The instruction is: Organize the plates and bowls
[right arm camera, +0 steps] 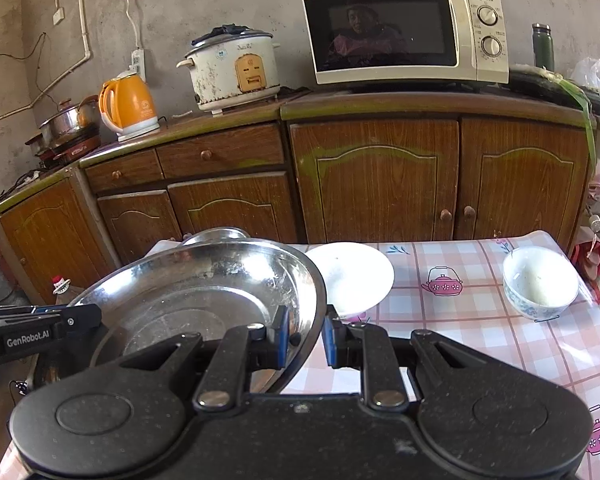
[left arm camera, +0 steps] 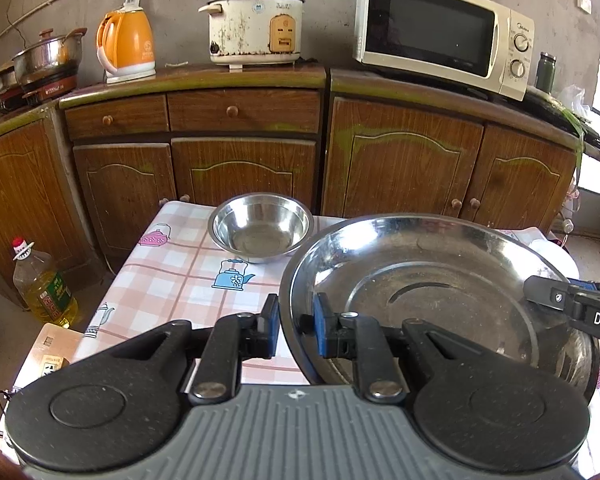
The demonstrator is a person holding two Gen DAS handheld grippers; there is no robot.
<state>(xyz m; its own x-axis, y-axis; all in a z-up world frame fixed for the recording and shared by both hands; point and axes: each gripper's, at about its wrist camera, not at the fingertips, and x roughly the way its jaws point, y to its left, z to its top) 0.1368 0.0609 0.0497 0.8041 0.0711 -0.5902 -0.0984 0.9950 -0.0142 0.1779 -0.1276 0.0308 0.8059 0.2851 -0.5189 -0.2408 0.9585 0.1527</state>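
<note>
A: Left gripper point(left arm camera: 296, 330) clamped on near rim of big steel plate point(left arm camera: 440, 280), 1 blue pad inside, 1 outside. Right gripper point(right arm camera: 306, 334) clamped the same way on opposite rim.

B: Why 2 grips?

A: Probably because wide and shallow; held at 2 sides, stays level above the bench point(left arm camera: 172, 276).

B: Other dishes?

A: Small steel bowl point(left arm camera: 262, 227) behind, round, shiny, resting on checked plastic cloth. White plate point(right arm camera: 354, 276) just beside the steel plate, smooth, flat. Ceramic bowl point(right arm camera: 540, 282) with blue pattern well apart, at far right.

B: Surface of big plate?

A: Scratched, dull in centre, thin rim, likely slippery.
</note>
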